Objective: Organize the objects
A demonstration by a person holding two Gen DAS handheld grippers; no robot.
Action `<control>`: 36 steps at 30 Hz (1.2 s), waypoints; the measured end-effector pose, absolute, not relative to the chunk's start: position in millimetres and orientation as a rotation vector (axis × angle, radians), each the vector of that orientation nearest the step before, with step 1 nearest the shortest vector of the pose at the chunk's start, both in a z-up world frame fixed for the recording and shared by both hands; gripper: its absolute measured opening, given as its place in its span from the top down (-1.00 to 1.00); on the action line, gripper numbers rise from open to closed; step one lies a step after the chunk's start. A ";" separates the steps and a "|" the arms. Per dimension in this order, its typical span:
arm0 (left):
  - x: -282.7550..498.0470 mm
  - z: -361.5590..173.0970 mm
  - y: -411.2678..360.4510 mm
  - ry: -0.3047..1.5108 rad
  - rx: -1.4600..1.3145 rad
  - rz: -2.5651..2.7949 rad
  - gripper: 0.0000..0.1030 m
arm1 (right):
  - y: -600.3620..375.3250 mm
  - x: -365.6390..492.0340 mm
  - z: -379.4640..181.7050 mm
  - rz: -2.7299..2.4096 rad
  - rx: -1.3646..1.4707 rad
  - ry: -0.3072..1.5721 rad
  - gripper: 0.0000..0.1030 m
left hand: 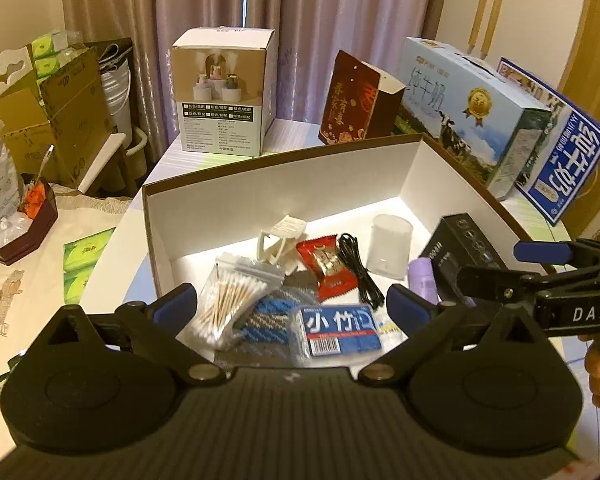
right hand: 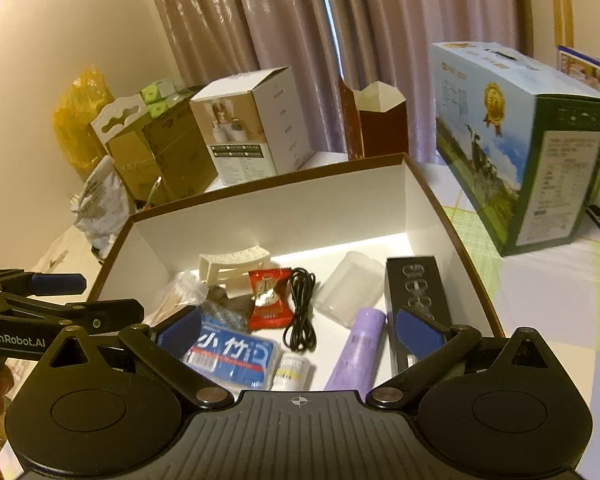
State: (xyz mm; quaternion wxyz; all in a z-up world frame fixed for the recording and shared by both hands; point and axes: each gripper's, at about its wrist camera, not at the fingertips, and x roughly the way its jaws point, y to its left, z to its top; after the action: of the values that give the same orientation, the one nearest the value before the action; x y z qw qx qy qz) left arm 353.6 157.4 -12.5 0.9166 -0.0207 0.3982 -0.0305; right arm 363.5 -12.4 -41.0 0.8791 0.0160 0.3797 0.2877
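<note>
black claw (left hand: 293, 304), blue pads (left hand: 178, 300), seemingly ribbed base

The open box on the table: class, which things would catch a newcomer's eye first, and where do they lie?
The white-walled open box fills the middle, with small items crowded at its near end. Brightest are the red snack packet near the centre and the blue tissue pack in front of it, with a purple tube to the right beside a black box. Both the left hand-held gripper and right hand-held gripper hover open above them.
</note>
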 end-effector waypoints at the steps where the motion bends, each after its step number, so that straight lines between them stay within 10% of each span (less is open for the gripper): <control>1: 348.0 -10.8 155.2 0.817 -0.036 -0.057 -0.94 | -15.4 358.0 -39.6 0.600 0.038 0.789 -0.96; 36: 162.2 9.4 81.9 0.840 -0.058 -0.028 -0.98 | -121.1 192.2 -26.9 0.586 0.045 0.840 -0.96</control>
State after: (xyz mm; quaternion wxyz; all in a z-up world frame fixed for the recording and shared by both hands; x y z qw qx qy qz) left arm 162.2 81.9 9.4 0.9126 -0.0281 0.4077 -0.0138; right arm 192.2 -121.1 -26.9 0.8714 0.0216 0.4020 0.2802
